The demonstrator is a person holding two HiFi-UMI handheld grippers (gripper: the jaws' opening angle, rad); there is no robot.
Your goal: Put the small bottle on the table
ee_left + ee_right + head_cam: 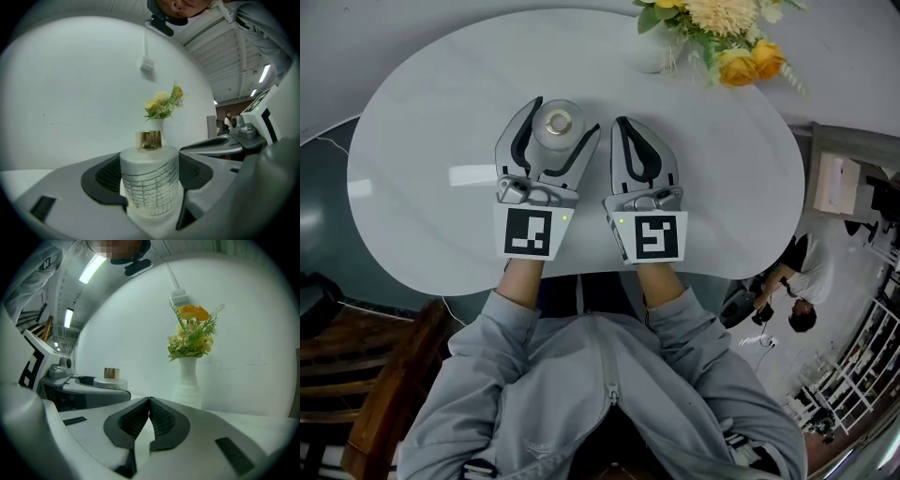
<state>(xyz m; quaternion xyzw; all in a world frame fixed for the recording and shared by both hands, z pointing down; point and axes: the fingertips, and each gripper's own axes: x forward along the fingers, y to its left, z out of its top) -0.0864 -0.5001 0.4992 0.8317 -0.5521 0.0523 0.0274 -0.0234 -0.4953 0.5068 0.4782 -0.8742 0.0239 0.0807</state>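
- Pale and glossy, the rounded counter (412, 187) is seen from above, with a white vase (187, 378) of yellow flowers (736, 42) set at its far edge.
- The small bottle (558, 124) is held upright over the middle of the counter; whether its base touches the surface cannot be told.
- It is shaped as a squat cylinder of frosted white glass, topped by a short gold cap (148, 139).
- A grid of thin dark lines is printed on its side, and any lettering there is too small to be read.
- The left tool (567, 112) is pinched on the bottle's body, one jaw on either side.
- The right tool (628, 127) is pressed together on nothing and is held just beside the left one.
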